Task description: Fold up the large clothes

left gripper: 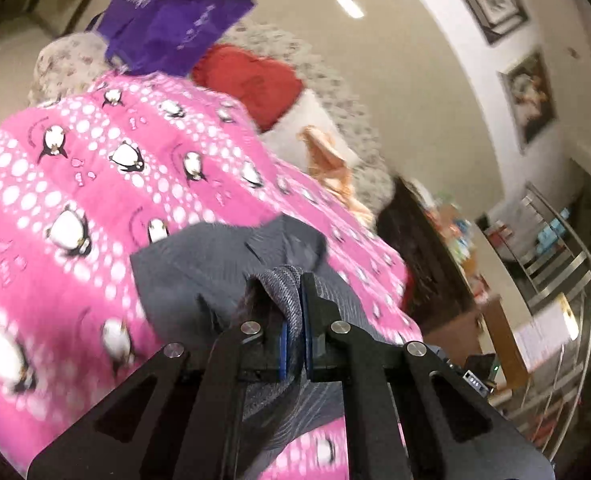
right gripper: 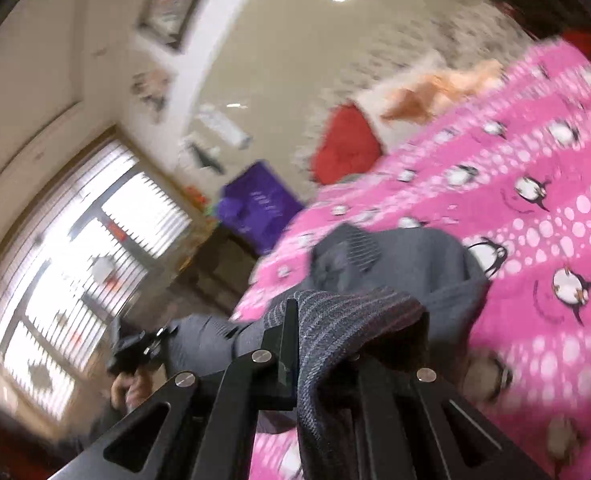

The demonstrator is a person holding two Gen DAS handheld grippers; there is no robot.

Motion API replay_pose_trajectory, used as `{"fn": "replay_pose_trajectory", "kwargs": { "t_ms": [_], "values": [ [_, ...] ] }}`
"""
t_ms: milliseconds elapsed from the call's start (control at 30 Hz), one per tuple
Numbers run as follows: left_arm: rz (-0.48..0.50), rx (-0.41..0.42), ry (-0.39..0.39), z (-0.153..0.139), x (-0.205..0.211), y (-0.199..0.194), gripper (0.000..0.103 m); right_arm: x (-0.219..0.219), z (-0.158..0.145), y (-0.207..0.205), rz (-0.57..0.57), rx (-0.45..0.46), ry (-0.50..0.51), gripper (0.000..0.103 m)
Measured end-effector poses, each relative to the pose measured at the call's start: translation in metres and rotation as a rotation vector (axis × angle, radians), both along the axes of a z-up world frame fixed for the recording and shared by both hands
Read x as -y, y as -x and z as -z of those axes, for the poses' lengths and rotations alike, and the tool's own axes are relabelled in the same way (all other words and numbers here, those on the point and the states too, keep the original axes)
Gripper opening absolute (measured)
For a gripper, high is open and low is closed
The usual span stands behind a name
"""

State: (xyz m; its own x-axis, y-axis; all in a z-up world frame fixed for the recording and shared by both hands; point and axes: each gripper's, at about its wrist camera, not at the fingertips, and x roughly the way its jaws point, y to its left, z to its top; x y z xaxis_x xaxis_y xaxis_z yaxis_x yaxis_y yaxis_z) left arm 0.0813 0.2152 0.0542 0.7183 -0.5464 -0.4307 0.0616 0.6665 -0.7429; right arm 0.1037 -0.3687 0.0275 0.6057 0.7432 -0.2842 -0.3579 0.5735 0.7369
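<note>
A grey ribbed garment (left gripper: 231, 268) hangs bunched above a pink penguin-print bed cover (left gripper: 55, 184). The left gripper (left gripper: 294, 312) and right gripper (right gripper: 323, 344) each pinch its edge between closed fingers. Beyond lie a purple bag (left gripper: 171, 16) and red cushion (left gripper: 251, 84).

Right tongs' (right gripper: 319, 344) far finger under grey garment (right gripper: 375, 320), wall pictures (left gripper: 529, 96) blurred, shelf items (left gripper: 455, 240) unreadable

This is a bedroom in a home. A bed carries a pink penguin blanket (left gripper: 75, 168) and a red cushion (left gripper: 251, 84). Framed pictures (left gripper: 529, 96) hang on the wall, and a window has blinds (right gripper: 75, 248).
</note>
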Motion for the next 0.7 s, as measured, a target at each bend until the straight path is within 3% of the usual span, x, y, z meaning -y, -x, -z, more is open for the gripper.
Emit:
{"fn": "replay_pose_trajectory", "kwargs": {
  "t_ms": [100,167,300,400,500,567,633,700],
  "values": [
    [-0.050,-0.095,-0.018,0.023,0.002,-0.049,0.004,-0.005,0.031,-0.066,0.055,-0.157,-0.045,0.004],
    [-0.080,-0.152,-0.054,0.044,0.003,-0.081,0.004,-0.012,0.053,-0.105,0.082,-0.232,-0.015,0.004],
    [-0.102,-0.253,-0.082,0.085,-0.001,-0.119,0.004,-0.015,0.085,-0.150,0.134,-0.333,0.032,0.004],
    [-0.077,-0.308,-0.129,0.111,0.001,-0.132,0.007,-0.007,0.115,-0.165,0.144,-0.474,-0.025,0.004],
    [-0.052,-0.312,-0.121,0.122,0.000,-0.129,0.007,0.003,0.121,-0.164,0.119,-0.494,-0.101,0.004],
    [-0.026,-0.302,-0.103,0.118,-0.006,-0.124,0.007,0.007,0.120,-0.162,0.112,-0.503,-0.122,0.012],
    [-0.003,-0.296,-0.086,0.111,-0.011,-0.120,0.007,0.015,0.109,-0.156,0.117,-0.497,-0.117,0.021],
    [0.034,-0.276,-0.081,0.098,-0.017,-0.116,0.007,0.024,0.095,-0.144,0.138,-0.463,-0.090,0.022]
  ]
}}
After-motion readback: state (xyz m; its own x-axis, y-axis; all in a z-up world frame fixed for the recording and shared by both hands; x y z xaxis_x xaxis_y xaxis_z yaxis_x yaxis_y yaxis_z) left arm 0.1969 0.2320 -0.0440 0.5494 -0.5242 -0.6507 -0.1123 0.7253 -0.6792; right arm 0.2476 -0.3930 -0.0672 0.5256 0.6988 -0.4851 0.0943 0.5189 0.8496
